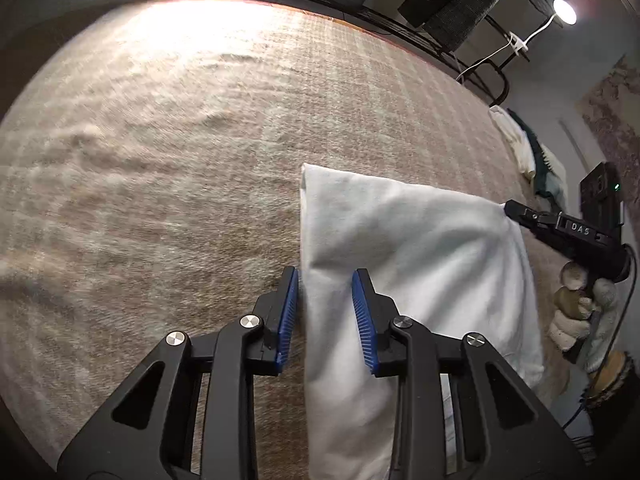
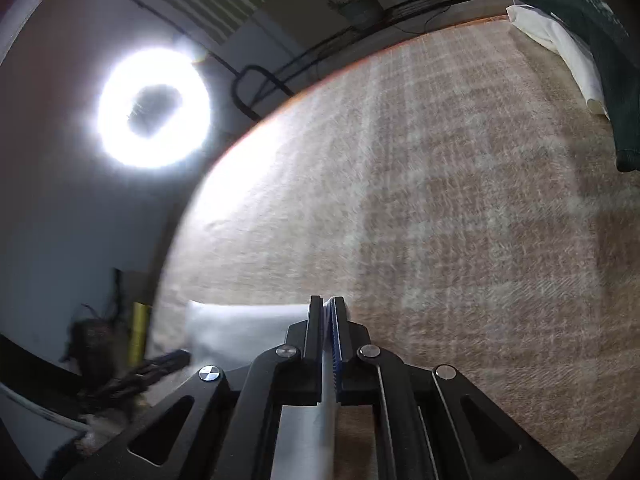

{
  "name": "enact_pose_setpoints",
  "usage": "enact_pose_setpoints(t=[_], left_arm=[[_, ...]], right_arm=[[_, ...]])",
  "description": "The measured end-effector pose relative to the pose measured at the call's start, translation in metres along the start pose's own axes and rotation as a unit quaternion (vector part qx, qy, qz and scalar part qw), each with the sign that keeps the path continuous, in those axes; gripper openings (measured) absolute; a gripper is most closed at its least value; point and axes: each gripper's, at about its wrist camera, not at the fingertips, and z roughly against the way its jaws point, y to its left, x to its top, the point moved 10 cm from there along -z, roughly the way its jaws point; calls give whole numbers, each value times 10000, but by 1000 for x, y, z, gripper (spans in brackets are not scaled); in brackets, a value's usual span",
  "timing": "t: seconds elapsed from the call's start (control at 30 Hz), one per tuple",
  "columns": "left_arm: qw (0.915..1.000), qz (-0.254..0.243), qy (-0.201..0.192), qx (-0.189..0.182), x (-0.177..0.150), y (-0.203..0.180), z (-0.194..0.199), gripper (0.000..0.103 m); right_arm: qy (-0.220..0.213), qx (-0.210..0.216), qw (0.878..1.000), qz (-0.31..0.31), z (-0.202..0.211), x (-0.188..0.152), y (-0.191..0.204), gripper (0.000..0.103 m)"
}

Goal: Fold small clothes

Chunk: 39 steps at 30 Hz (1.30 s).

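A big beige blanket (image 1: 180,160) covers the whole work surface, and everything here is easiest placed against it: the white cloth (image 1: 420,260) lies on its near side, one far corner flat on the weave, the rest lifted slightly off it. Over at the blanket's far right edge sits a small pile of clothes (image 1: 528,148), white and dark green, well apart from the cloth and waiting its turn. A bright lamp (image 1: 565,11) glares from beyond the blanket's far edge. The right claw (image 2: 329,308) is pinched fully closed on the cloth's right-hand corner, a thin fold of white showing between its blue pads, and a gloved hand (image 1: 576,312) grips its handle. The left claw (image 1: 325,280) stands partly open, straddling the cloth's left edge; the fabric runs between the pads, and the right-hand pad looks clear of it, so I judge it has not yet bitten. The step in hand looks like taking both near corners to carry them over for a fold. To do it well, the left claw should close squarely on the edge, as near the corner as the right one is, catching every layer, then both should lift evenly so the cloth stays taut and the far corner keeps its place on the blanket.
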Motion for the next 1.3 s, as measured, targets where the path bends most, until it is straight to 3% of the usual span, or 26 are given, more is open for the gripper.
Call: enact_pose_setpoints(t=[0.07, 0.17, 0.3, 0.43, 0.57, 0.7, 0.83, 0.97, 1.2, 1.3], left_arm=[[9997, -167, -159, 116, -3, -3, 11, 30], [9984, -411, -390, 44, -11, -15, 31, 30], [9966, -604, -520, -214, -26, -36, 45, 30], [9966, -610, -405, -382, -46, -54, 38, 30], [9941, -1046, -289, -25, -67, -62, 25, 30], [9933, -1124, -255, 86, -78, -58, 25, 30], [9953, -862, -431, -12, -75, -57, 40, 30], [9941, -927, -536, 165, -73, -52, 45, 30], [9923, -1116, -399, 357, -81, -43, 30, 30], [9920, -1150, -404, 322, -84, -42, 31, 30]], right_arm=[[49, -518, 9982, 306, 0, -2, 4, 7], [-151, -949, 9905, 988, 16, -5, 24, 15], [-195, -608, 9840, 1661, 38, -32, 72, 15], [47, -328, 9740, 2240, 39, -77, 112, 15], [428, -533, 9637, 2582, 18, -119, 119, 14], [731, -1045, 9442, 3036, 9, -154, 105, 14], [490, -817, 9533, 2866, 26, -149, 113, 14], [224, -582, 9572, 2826, 25, -137, 135, 14], [589, -801, 9472, 3048, -21, -144, 143, 14], [617, -761, 9516, 2912, -27, -147, 135, 13]])
